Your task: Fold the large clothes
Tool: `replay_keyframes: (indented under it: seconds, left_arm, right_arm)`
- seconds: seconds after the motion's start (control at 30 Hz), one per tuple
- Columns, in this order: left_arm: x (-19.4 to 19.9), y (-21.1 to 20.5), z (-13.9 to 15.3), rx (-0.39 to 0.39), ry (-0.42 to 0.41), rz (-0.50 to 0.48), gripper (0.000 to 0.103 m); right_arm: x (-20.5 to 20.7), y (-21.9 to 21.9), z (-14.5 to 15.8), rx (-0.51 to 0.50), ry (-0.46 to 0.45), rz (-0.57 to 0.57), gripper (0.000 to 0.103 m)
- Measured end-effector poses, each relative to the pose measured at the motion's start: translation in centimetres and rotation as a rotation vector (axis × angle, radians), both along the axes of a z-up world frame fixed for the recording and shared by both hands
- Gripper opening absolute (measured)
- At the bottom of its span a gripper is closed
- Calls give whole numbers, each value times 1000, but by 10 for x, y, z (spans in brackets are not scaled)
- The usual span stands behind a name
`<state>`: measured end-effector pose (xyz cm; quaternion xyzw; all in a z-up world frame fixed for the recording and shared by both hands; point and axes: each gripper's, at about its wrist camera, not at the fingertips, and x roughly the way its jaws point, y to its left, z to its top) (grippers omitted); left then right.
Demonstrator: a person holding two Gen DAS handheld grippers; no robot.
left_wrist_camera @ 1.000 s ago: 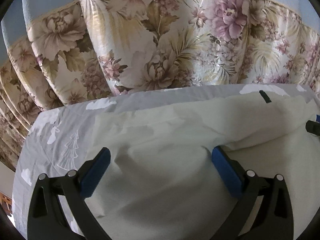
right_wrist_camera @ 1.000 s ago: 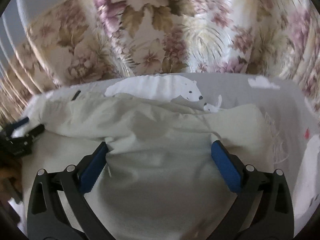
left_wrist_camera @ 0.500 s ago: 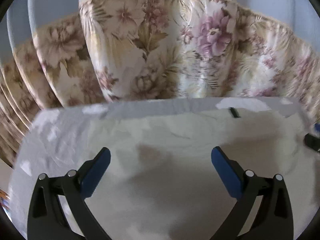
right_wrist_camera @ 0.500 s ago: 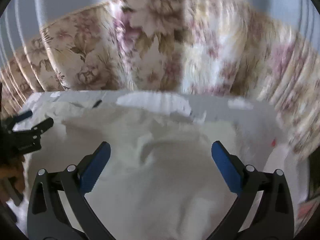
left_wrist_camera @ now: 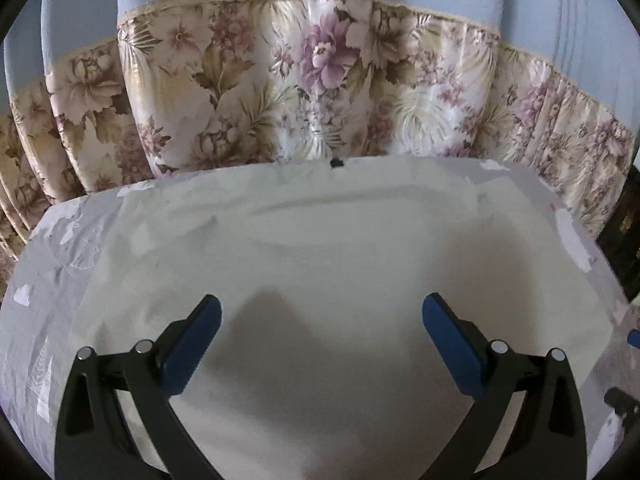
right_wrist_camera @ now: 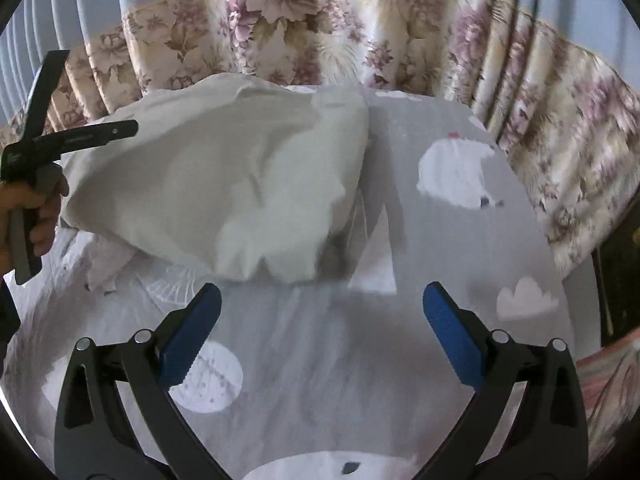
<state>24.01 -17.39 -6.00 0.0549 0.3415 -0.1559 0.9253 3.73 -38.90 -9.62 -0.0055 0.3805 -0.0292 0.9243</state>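
Left wrist view. Item: left gripper (left_wrist_camera: 322, 318), black frame, blue pads (left_wrist_camera: 192, 344), lower centre of frame; tongs spread wide apart, nothing between them. Beneath and ahead of it, a cream-white garment (left_wrist_camera: 340, 248), spread broadly across the middle of the frame, lightly creased near its far edge, with a small dark tab (left_wrist_camera: 337, 163) at the top centre of that edge. A shadow lies on the cloth between the pads. Support: grey bedsheet (left_wrist_camera: 44, 276) with white printed figures, showing at the left and right margins of the garment. Backdrop: floral curtain (left_wrist_camera: 304, 92), cream with mauve blooms and olive leaves, pleated, across the upper half; a plain pale blue band above it.

Right wrist view. Item: right gripper (right_wrist_camera: 322, 316), same build, lower centre; tongs spread wide apart, empty, over bare bedsheet (right_wrist_camera: 320, 340). The garment (right_wrist_camera: 224, 184) lies in the upper left to centre of the frame, bunched and puffed up, its near edge resting on the sheet. The left gripper (right_wrist_camera: 60, 120) shows at the far left edge, seen side-on, held by a hand (right_wrist_camera: 36, 208); one finger reaches over the garment's upper left part; contact cannot be told. The sheet prints include a polar bear (right_wrist_camera: 456, 176) at upper right, a cloud (right_wrist_camera: 526, 292) at right, and a pale disc (right_wrist_camera: 212, 380) near the left pad. The floral curtain (right_wrist_camera: 360, 32) spans the top.
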Motion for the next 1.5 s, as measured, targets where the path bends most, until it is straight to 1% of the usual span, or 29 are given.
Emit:
replay_keyframes:
  seconds: [0.07,0.1,0.17,0.2,0.27,0.3,0.37,0.4,0.47,0.5,0.53,0.57,0.6,0.63,0.67,0.7,0.73,0.77,0.87,0.9,0.93,1.07,1.17,1.2,1.27,1.33,1.4,1.43,1.5]
  left_arm:
    - [1,2,-7,-18,25,3,101]
    - [1,4,-11,-34,39,8,101]
    - [1,8,-13,-52,40,11,101]
    - [2,9,-14,-61,40,14,101]
    - [5,8,-16,-71,42,21,101]
    - [7,9,-17,-79,46,25,101]
    - [8,9,-18,-82,48,26,101]
    - [8,9,-17,-83,51,23,101]
    - [10,11,-16,-97,59,16,101]
    - [11,14,-16,-118,67,15,101]
    - [11,15,-16,-127,69,14,101]
    - [11,15,-16,-126,72,11,101]
    - [11,14,-17,-123,70,11,101]
    - [11,13,-18,-118,68,12,101]
    - [11,12,-19,-108,66,12,101]
    - [11,10,-21,-96,64,11,101]
    - [11,10,-21,-93,63,9,101]
    - [11,11,-21,-92,64,7,101]
    - [14,16,-20,-98,74,3,101]
    - [14,17,-21,-96,74,6,101]
    - [16,17,-22,-93,77,7,101]
    - [19,13,-28,-66,83,4,101]
    - [21,9,-34,-43,77,4,101]
    - [21,9,-34,-45,78,5,101]
    - [21,11,-34,-53,83,5,101]
    - [23,13,-34,-71,91,5,101]
    - [23,15,-34,-86,95,4,101]
    - [23,16,-34,-94,97,4,101]
    - [24,20,-34,-111,107,-5,100]
  right_arm:
    - [5,10,-12,-99,20,-8,100]
    - [11,18,-18,-143,27,10,100]
    - [22,27,-26,-210,34,23,100]
    - [29,31,-27,-249,10,26,100]
    - [44,31,-24,-337,-17,-7,100]
    - [52,30,-23,-360,-31,-11,100]
    - [66,28,-24,-363,-28,9,100]
    - [72,31,-22,-387,-46,27,100]
    - [76,38,-22,-449,-52,59,99]
    - [76,43,-22,-480,-63,82,94]
    - [76,43,-21,-462,-65,115,86]
    - [76,42,-20,-411,-51,151,61]
    - [75,39,-19,-329,-36,181,41]
    - [72,38,-19,-305,-38,186,39]
    - [70,40,-19,-312,-37,186,32]
    - [68,39,-18,-296,-36,189,27]
    - [65,36,-14,-255,-47,185,24]
    - [62,30,-7,-190,-68,175,21]
    - [53,15,9,-20,-137,151,18]
    - [50,9,15,67,-167,148,18]
    - [52,5,19,112,-181,148,18]
    - [54,-9,32,394,-274,173,18]
    - [58,-2,43,533,-333,216,17]
    - [59,1,47,561,-350,231,17]
    - [67,13,56,651,-386,283,17]
    - [76,29,64,707,-404,332,17]
    - [89,44,67,751,-409,379,16]
    - [97,52,67,790,-399,407,16]
    - [109,66,64,835,-392,436,16]
